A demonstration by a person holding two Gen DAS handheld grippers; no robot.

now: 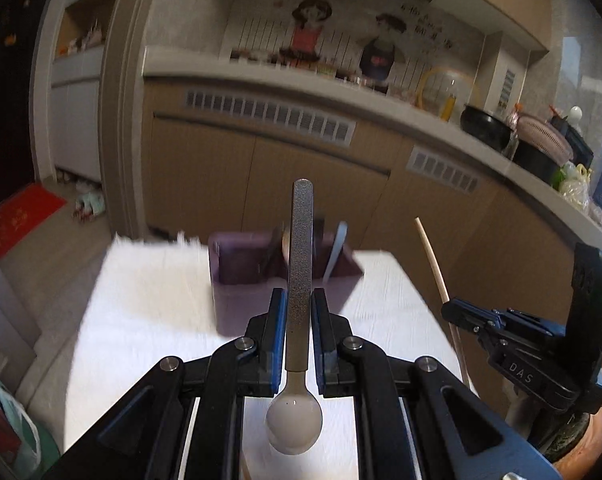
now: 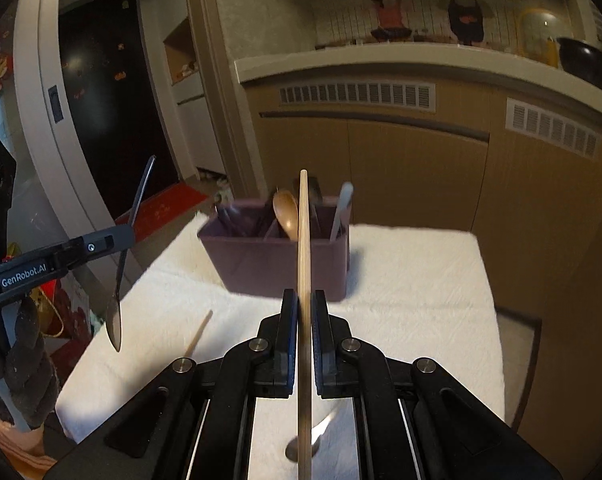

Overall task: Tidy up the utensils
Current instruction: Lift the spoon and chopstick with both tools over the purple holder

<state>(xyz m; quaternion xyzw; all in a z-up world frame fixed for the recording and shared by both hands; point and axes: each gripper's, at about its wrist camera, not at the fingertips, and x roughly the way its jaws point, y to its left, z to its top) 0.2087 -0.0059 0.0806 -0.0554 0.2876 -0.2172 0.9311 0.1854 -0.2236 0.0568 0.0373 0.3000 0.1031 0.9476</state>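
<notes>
My left gripper is shut on a spoon with a speckled grey handle; the handle points away and the bowl hangs toward the camera. In the right wrist view this spoon hangs bowl-down from the left gripper, off the table's left edge. My right gripper is shut on a wooden chopstick that stands nearly upright. A purple utensil box at the far side of the white cloth holds a wooden spoon and a pale spoon. A second chopstick lies on the cloth.
The table under the white cloth is small, with floor on every side. Brown kitchen cabinets under a cluttered counter stand close behind it. A shiny utensil lies blurred under the right gripper. A gloved hand holds the left gripper.
</notes>
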